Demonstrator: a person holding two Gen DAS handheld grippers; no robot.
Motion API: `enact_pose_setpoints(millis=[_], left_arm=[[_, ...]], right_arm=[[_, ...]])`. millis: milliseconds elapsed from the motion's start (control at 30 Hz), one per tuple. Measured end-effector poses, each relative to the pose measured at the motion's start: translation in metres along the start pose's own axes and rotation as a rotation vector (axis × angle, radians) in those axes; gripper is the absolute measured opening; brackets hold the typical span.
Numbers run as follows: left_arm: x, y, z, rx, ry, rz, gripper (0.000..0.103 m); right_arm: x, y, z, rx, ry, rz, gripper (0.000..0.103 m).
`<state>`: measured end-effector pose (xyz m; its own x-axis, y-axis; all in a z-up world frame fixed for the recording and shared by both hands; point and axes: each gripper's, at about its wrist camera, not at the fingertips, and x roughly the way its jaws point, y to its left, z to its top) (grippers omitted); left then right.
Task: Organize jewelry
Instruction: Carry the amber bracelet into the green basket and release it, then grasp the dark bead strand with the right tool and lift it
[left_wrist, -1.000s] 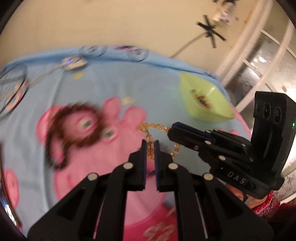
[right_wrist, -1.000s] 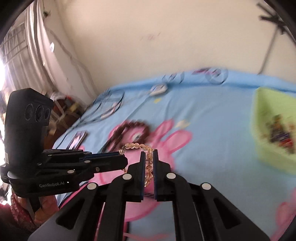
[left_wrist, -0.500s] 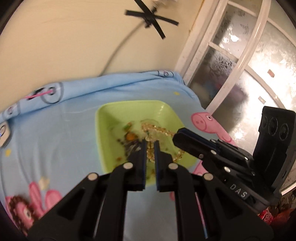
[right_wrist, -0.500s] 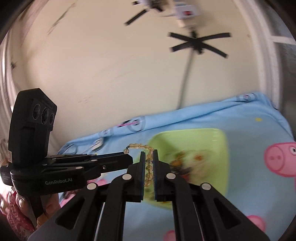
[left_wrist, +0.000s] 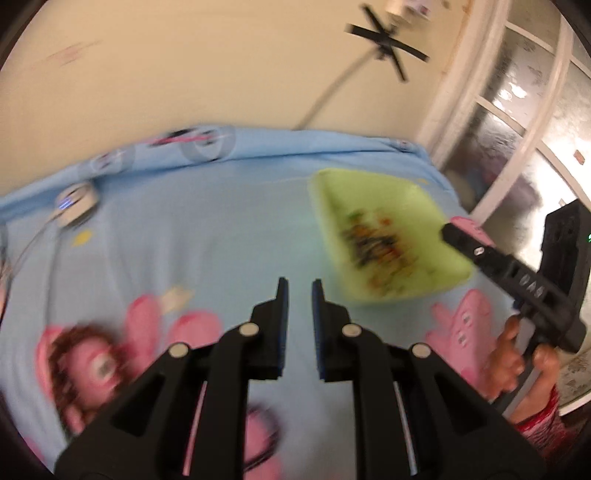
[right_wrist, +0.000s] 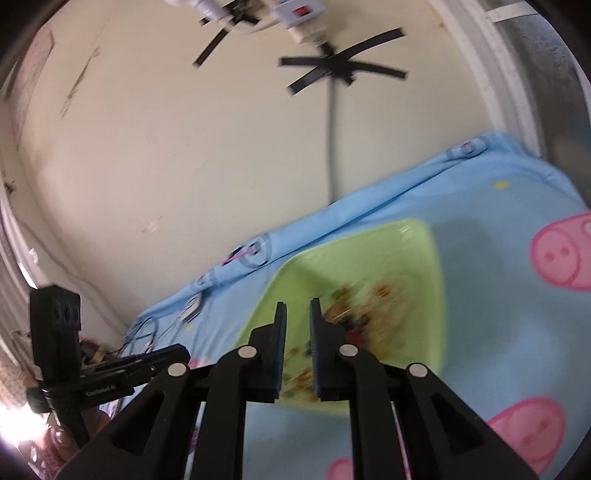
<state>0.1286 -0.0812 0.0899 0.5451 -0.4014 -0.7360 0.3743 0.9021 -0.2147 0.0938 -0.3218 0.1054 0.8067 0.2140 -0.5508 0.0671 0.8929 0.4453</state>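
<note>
My left gripper (left_wrist: 299, 291) hovers over the blue cloth just left of the green tray (left_wrist: 369, 195). Its jaws are opening and nothing is between them. A blurred pile of jewelry (left_wrist: 376, 247) lies in the tray. My right gripper (right_wrist: 295, 308) hangs above the tray (right_wrist: 369, 251) and its jewelry (right_wrist: 369, 306), jaws a narrow gap apart and holding nothing. From the left wrist view the right gripper (left_wrist: 448, 232) reaches over the tray's right edge. A brown bead bracelet (left_wrist: 55, 362) lies on the cloth at lower left.
A blue cloth (left_wrist: 221, 240) printed with pink pigs covers the surface up to a cream wall. A white round device (left_wrist: 75, 203) with a cable lies at the far left. A glazed door (left_wrist: 517, 129) stands to the right. A hand (left_wrist: 517, 362) holds the right gripper.
Both grippers carried an amber bead bracelet from the cloth to above the tray. It is no longer between either pair of jaws, which stand slightly wider. The left gripper has swung back left.
</note>
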Motion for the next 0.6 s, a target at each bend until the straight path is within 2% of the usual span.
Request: enact_pose_setpoints(millis=[200,333,467,600], left_arm=[[-0.034,0.067,-0.055,-0.120,0.000,0.097,0.011],[-0.061,0.104,-0.089,-0.208,-0.022,0.153,0.011],[-0.083,0.142,-0.111,-0.312,-0.046,0.195,0.011],[-0.091,0.162,-0.124,-0.374,-0.053,0.216,0.011]], right_arm=[[0.024,0.047,-0.030,-0.057,0.104,0.090,0.000],[0.049,0.089,-0.064,-0.141,0.235,0.131,0.000],[0.070,0.117,-0.093,-0.220,0.344,0.139,0.000],[0.077,0.136,-0.107,-0.247,0.397,0.146,0.000]])
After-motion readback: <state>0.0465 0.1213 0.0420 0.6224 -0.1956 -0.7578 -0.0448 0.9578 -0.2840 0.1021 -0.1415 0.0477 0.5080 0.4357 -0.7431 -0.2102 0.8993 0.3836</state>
